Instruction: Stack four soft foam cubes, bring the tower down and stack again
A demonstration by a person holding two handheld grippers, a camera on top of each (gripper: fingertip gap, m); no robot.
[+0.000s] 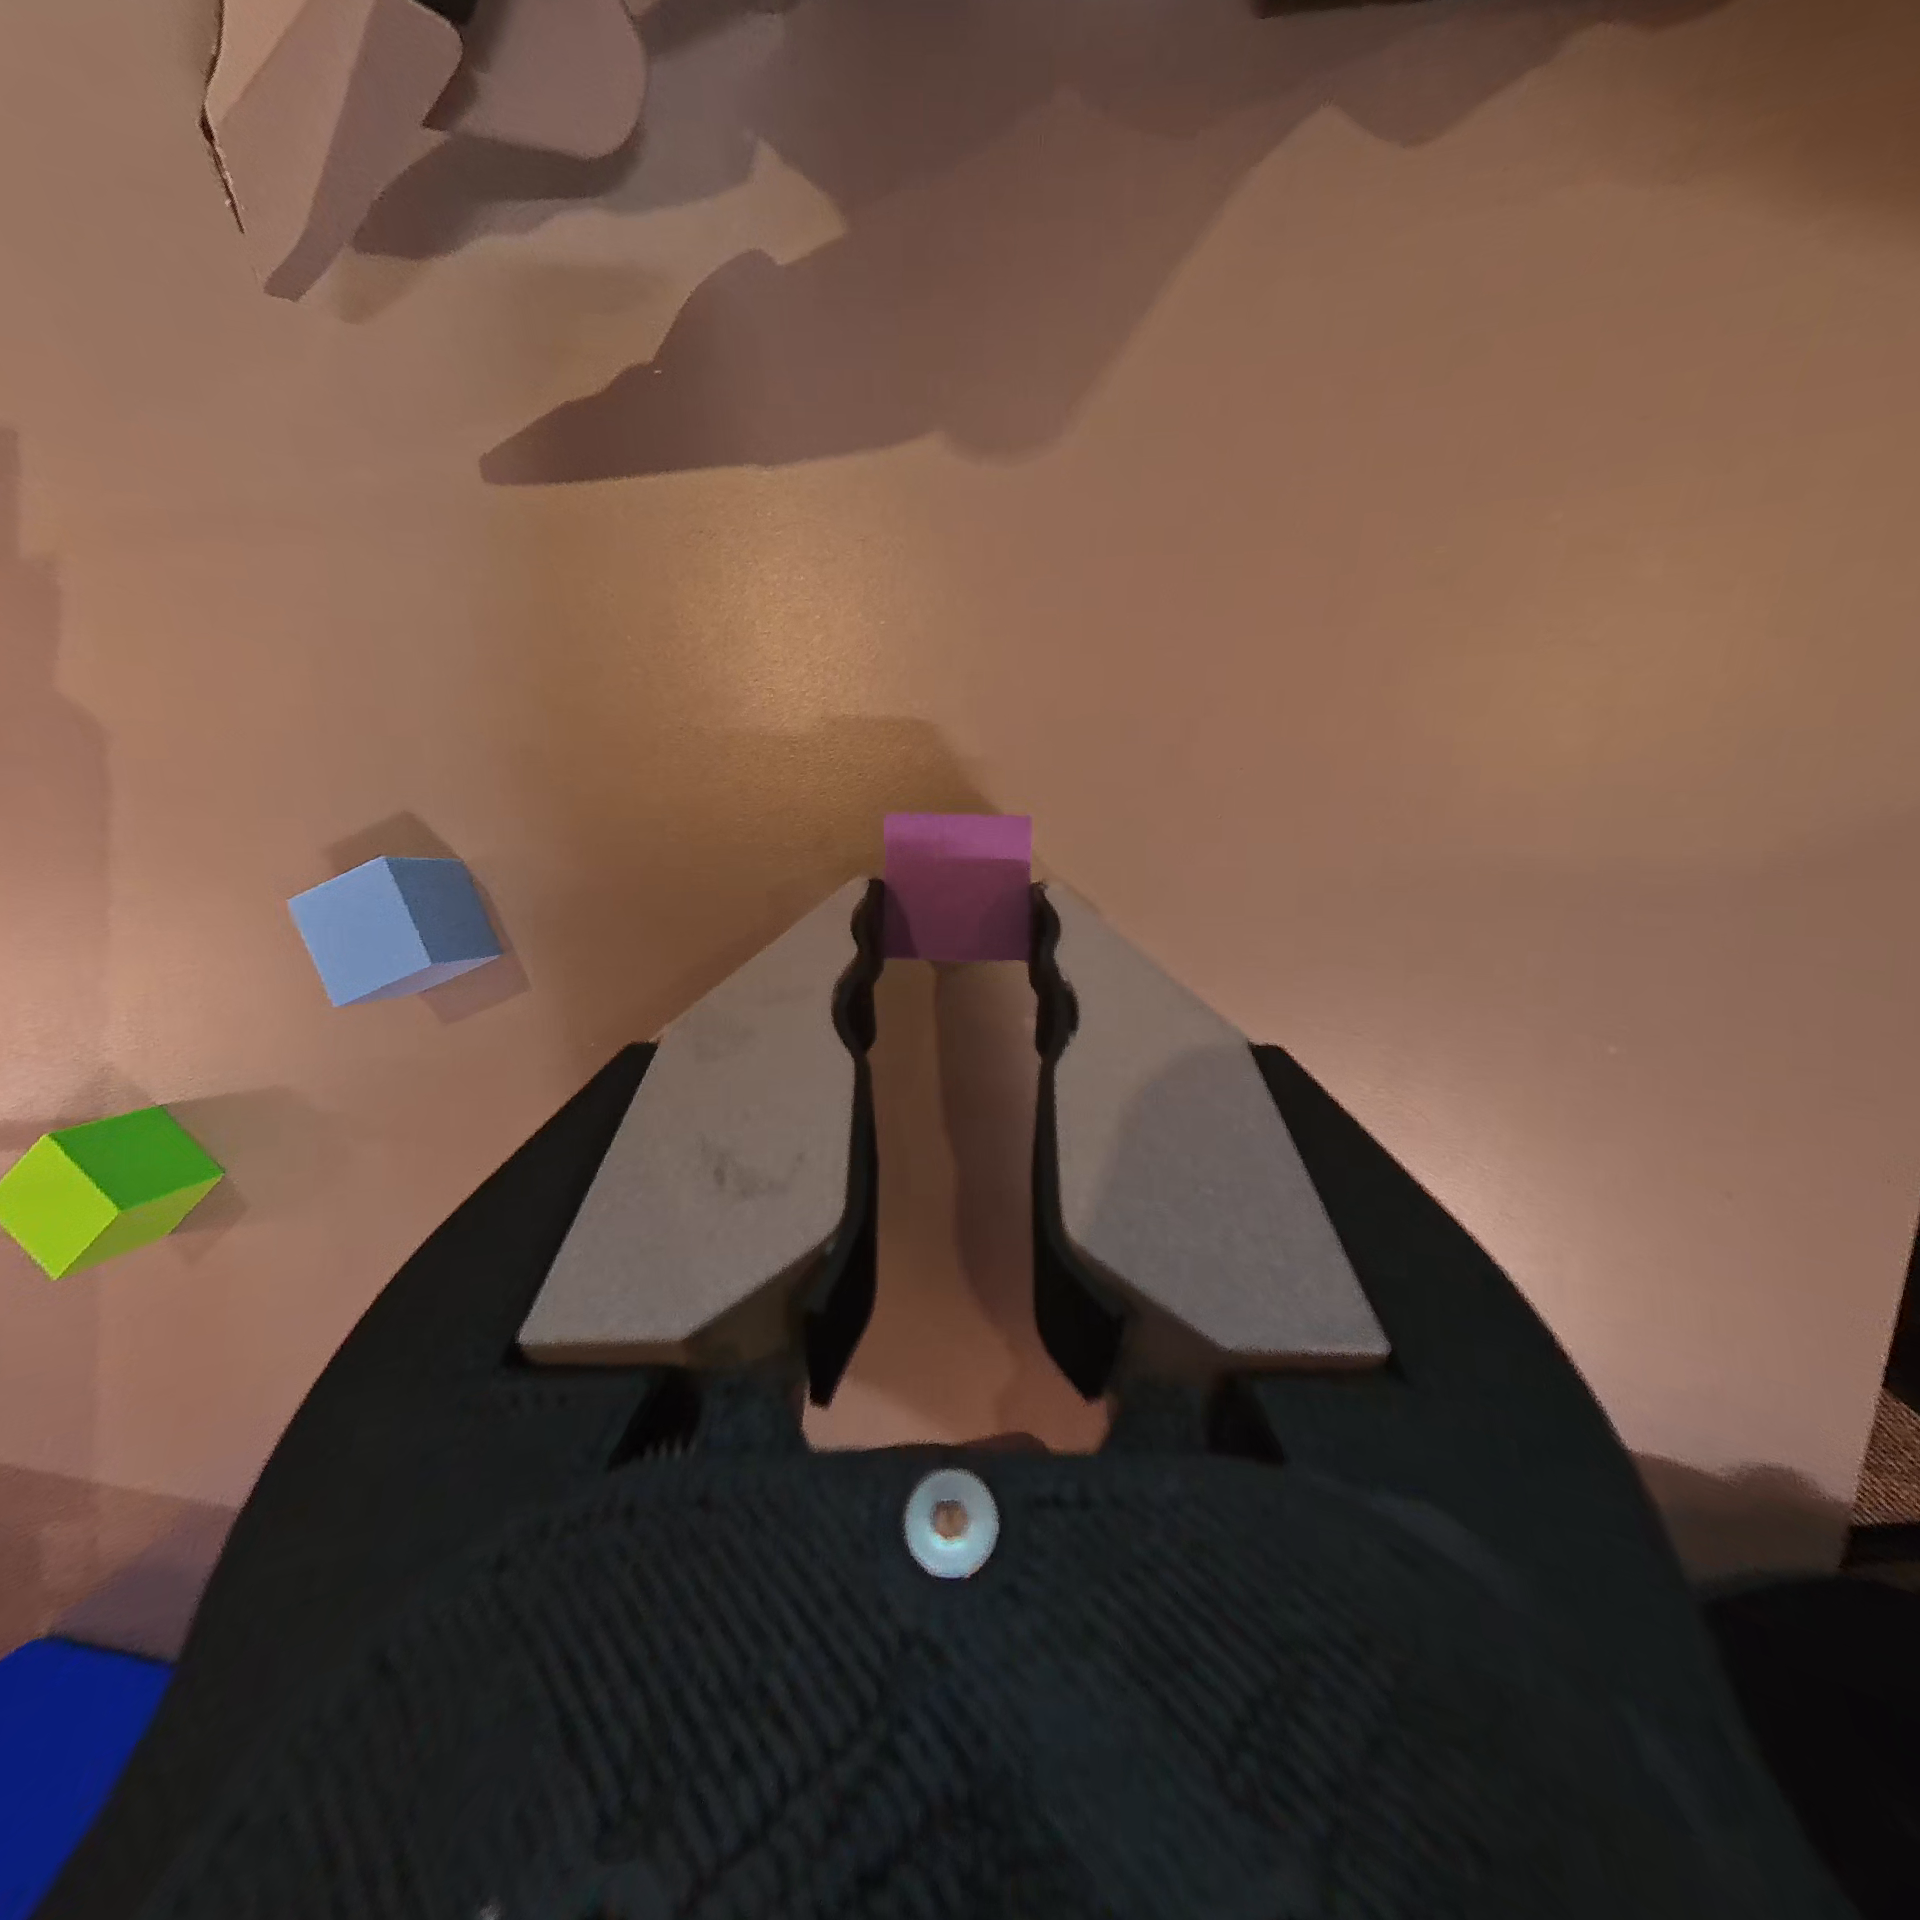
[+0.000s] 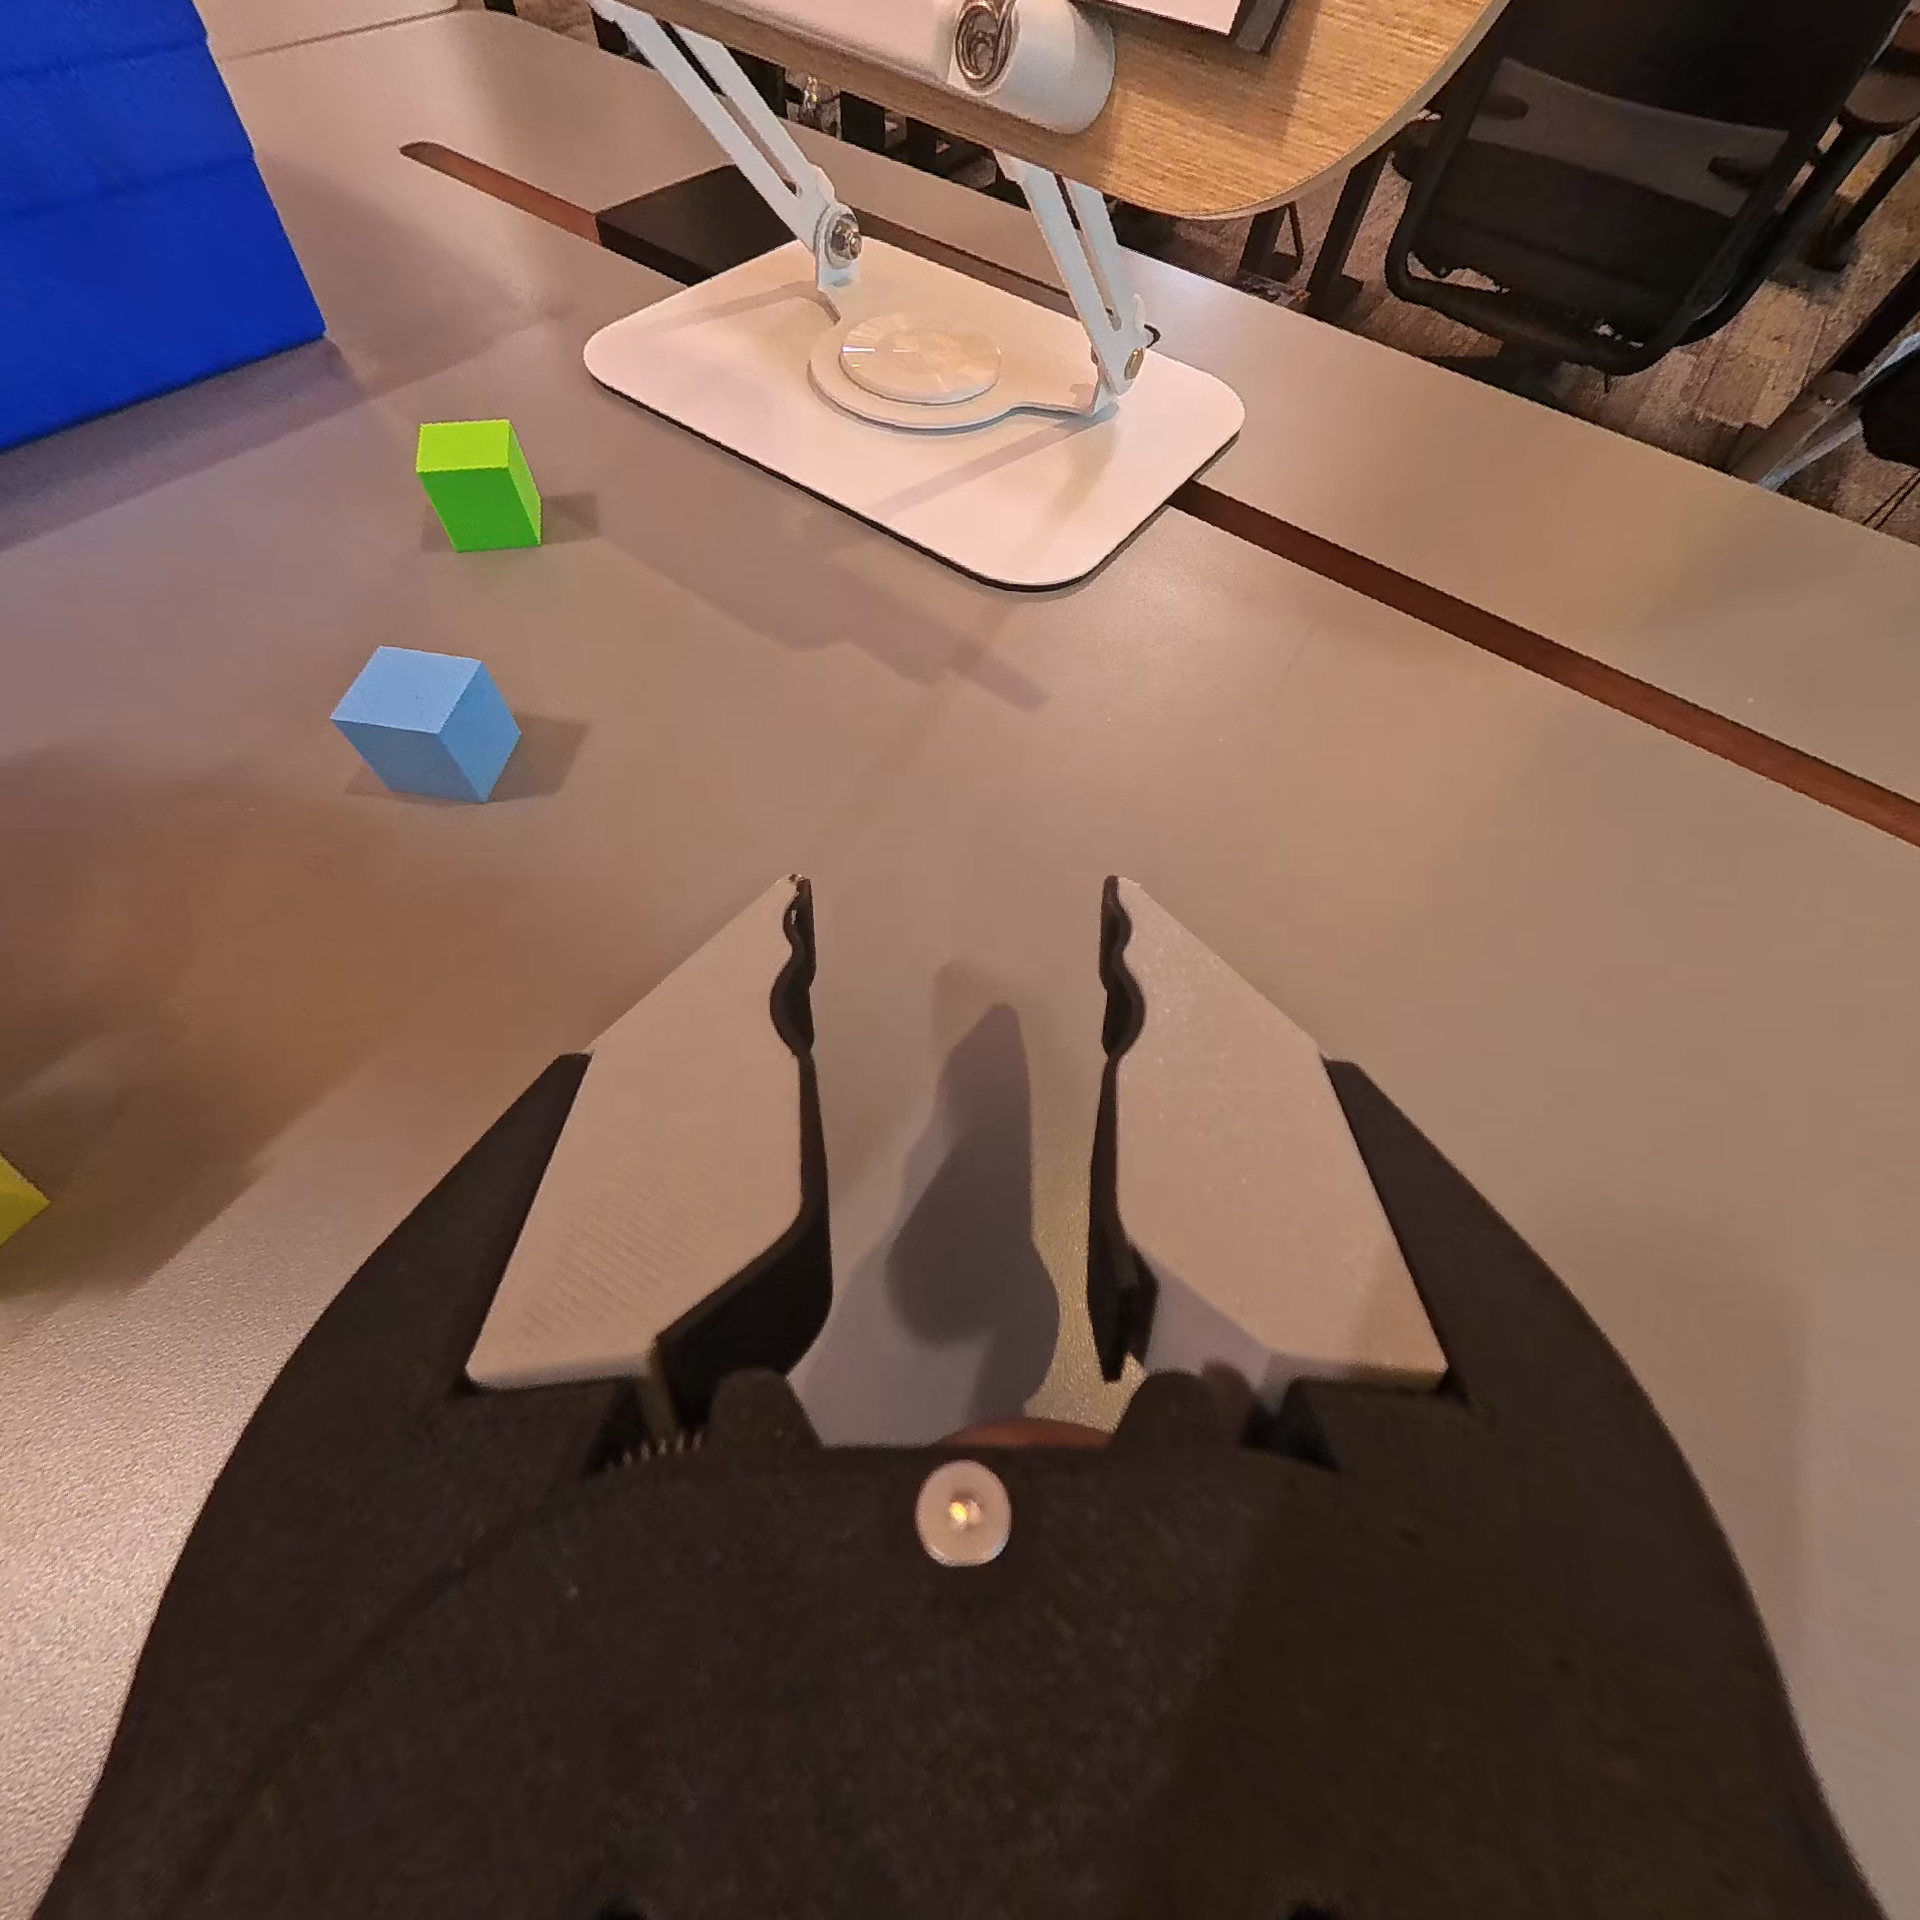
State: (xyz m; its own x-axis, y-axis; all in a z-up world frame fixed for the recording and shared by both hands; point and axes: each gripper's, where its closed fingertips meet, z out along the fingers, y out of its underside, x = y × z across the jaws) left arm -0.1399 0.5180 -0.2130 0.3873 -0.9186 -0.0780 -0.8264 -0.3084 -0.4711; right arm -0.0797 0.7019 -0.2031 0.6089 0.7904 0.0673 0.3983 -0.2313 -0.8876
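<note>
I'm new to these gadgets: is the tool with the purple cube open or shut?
Shut on it. The left tool has the purple cube wedged between its fingertips, both black pads against the cube's sides.

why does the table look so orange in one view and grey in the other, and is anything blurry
Left wrist view: warm light tints the table orange, with a bright glare patch ahead of the purple cube, hard shadows at the top, and soft edges on the left gripper. Right wrist view: the table reads grey and sharp, warmer toward the left, straight edges bowed by the wide lens.
</note>
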